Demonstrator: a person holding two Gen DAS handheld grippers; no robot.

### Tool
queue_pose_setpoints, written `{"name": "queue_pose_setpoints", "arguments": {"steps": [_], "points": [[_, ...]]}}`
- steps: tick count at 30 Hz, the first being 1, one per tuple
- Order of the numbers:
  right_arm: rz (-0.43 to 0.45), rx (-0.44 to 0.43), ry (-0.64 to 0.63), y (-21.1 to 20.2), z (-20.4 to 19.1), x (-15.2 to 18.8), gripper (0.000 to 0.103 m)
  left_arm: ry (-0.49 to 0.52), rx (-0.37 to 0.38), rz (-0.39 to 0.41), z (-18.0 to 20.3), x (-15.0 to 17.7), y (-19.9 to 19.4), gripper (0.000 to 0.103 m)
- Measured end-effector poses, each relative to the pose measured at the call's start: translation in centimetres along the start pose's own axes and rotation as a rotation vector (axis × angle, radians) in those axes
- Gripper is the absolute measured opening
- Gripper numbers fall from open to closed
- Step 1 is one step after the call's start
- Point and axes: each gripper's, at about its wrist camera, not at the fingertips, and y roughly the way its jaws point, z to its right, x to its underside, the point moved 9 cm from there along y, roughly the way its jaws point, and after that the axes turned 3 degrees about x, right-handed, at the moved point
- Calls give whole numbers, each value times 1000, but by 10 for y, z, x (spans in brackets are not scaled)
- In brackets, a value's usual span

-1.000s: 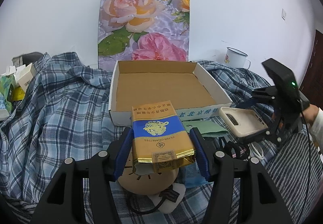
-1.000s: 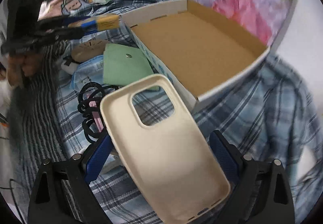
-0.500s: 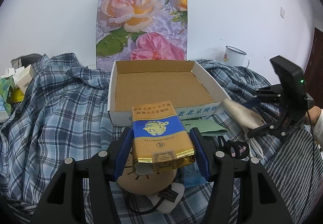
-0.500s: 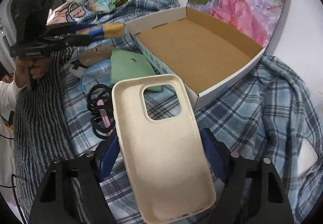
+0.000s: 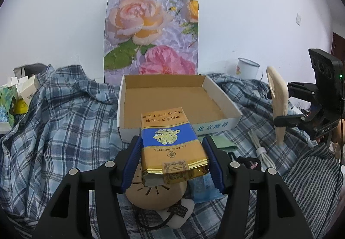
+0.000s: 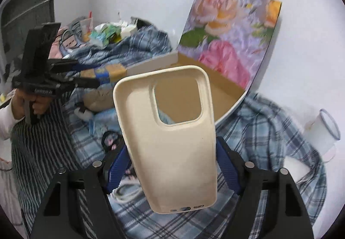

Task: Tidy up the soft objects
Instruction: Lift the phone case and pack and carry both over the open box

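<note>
The left gripper (image 5: 172, 159) pinches a gold-and-blue cigarette pack (image 5: 171, 144) between its blue fingers (image 5: 132, 163), held just in front of the open cardboard box (image 5: 176, 103) on the plaid cloth (image 5: 64, 122). To the right, the right gripper (image 6: 172, 165) clamps a cream phone case (image 6: 172, 142), raised above the cloth near the box.

Soft, even daylight-ish lighting, no harsh shadows. Left view sharp. Right view smeared by motion blur, flower board (image 6: 228, 44) especially. Heavy fisheye bending, dark vignetted corners.
</note>
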Motion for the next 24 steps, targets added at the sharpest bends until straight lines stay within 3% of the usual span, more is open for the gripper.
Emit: {"name": "queue_pose_setpoints", "arguments": {"steps": [12, 24], "points": [[245, 128, 104, -36, 13, -76, 75, 20, -21, 109, -10, -47, -43, 60], [359, 188, 191, -55, 10, -155, 75, 14, -36, 209, -19, -107, -61, 60]]}}
